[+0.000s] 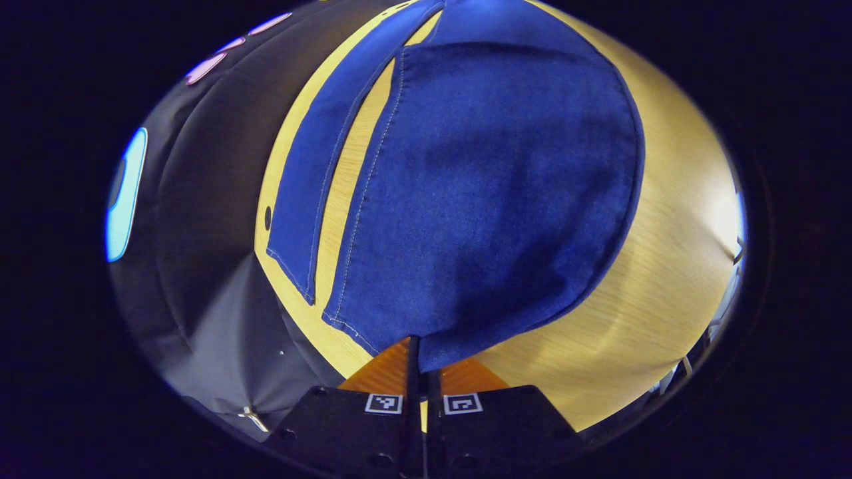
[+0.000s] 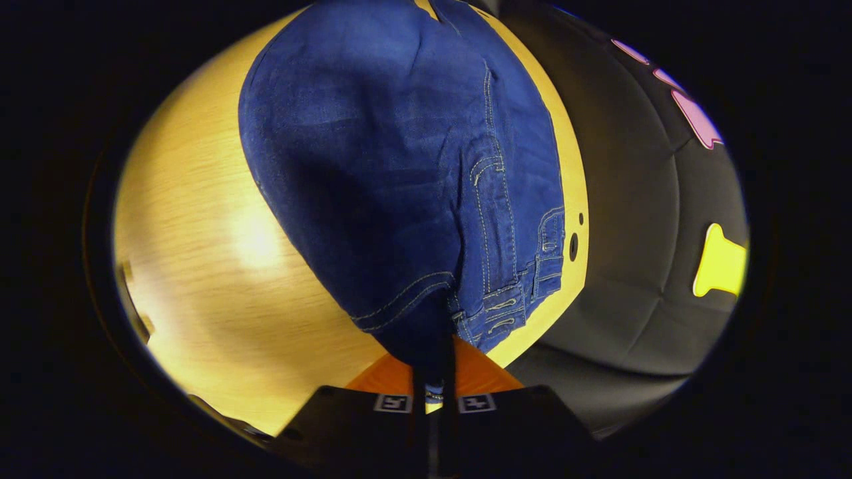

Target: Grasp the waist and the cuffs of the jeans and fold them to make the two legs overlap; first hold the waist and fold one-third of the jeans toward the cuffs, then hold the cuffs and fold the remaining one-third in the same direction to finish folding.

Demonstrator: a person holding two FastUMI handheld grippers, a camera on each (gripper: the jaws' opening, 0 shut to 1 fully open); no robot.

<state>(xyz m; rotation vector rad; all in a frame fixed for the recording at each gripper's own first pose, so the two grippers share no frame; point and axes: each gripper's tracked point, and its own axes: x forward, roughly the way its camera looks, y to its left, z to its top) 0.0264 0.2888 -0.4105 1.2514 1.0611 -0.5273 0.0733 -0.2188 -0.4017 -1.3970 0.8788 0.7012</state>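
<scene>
Blue jeans (image 1: 479, 193) lie on a light wooden table (image 1: 665, 279). In the left gripper view, my left gripper (image 1: 422, 356) is shut on the cuff end of one leg, which is lifted and arches over toward the other leg (image 1: 313, 193) lying flat beside it. In the right gripper view, the waist end of the jeans (image 2: 399, 166) with seams and belt loops (image 2: 506, 299) bulges up, and my right gripper (image 2: 434, 372) is shut on the waist fabric at its near edge.
The table's edge (image 1: 266, 219) runs close beside the flat leg, with the black cloth wall (image 1: 193, 233) beyond it. Bare wood (image 2: 219, 266) spreads to the left in the right gripper view. Small dark holes (image 2: 573, 246) sit near the table edge by the waist.
</scene>
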